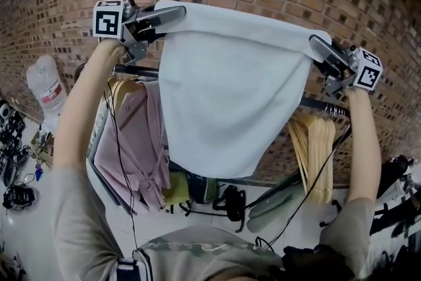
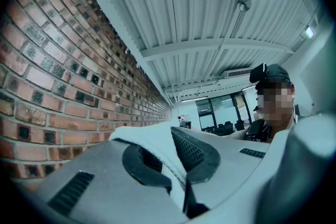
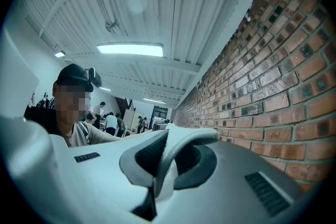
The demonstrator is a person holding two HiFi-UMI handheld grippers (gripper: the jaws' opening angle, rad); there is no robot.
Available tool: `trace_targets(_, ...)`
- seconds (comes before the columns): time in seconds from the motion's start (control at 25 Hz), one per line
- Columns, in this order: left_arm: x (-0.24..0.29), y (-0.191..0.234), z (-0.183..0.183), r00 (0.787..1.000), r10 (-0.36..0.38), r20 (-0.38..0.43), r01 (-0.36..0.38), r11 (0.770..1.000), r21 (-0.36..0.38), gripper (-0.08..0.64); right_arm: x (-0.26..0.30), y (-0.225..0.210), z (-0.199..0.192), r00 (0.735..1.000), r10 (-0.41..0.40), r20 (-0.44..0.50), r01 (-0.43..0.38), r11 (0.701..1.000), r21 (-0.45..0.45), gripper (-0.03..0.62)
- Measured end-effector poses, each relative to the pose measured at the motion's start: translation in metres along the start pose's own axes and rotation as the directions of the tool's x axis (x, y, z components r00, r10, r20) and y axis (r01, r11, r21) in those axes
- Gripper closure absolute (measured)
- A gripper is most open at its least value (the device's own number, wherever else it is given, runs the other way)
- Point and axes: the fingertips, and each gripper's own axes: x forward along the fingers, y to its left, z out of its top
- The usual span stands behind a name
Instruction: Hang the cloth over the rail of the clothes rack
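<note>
A large white cloth [image 1: 230, 95] hangs spread between my two grippers, held high in front of the brick wall. My left gripper [image 1: 163, 18] is shut on its top left corner, and the white fabric [image 2: 157, 157] shows pinched between the dark pads [image 2: 194, 152]. My right gripper [image 1: 318, 47] is shut on the top right corner, with the cloth's edge [image 3: 176, 149] folded between its pads [image 3: 149, 157]. The rack's dark rail [image 1: 135, 71] runs behind the cloth, below its top edge, and shows again on the right [image 1: 316, 104]. The cloth hides the rail's middle.
A pink garment [image 1: 135, 148] hangs from the rail at the left on a wooden hanger. Several bare wooden hangers [image 1: 316, 148] hang at the right. A white bag [image 1: 47, 89] stands at the far left. Dark bags and cables [image 1: 227, 201] lie on the floor under the rack.
</note>
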Motion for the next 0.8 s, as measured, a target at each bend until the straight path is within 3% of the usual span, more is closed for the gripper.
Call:
trace_targets(0.48,0.008,0.056,0.028,0.99,0.132,-0.055,-0.132,0.991,-0.003,0.545,0.009,-0.051,0.029,0.997,-0.079,-0.022,0.078,0.996,-0.049,0.574)
trace_targets(0.72,0.015,0.075,0.043,0.97,0.235,-0.063,-0.227,0.967,0.113,0.545,0.015,-0.074,0.042,0.994,-0.104,-0.02,0.102,0.992,-0.073,0.574)
trace_targets(0.8,0.012,0.088,0.039,0.965,0.256,-0.057,-0.25,0.964,0.092,0.545,0.017,-0.085,0.041,0.993,-0.112,-0.022,0.11,0.992,-0.063,0.574)
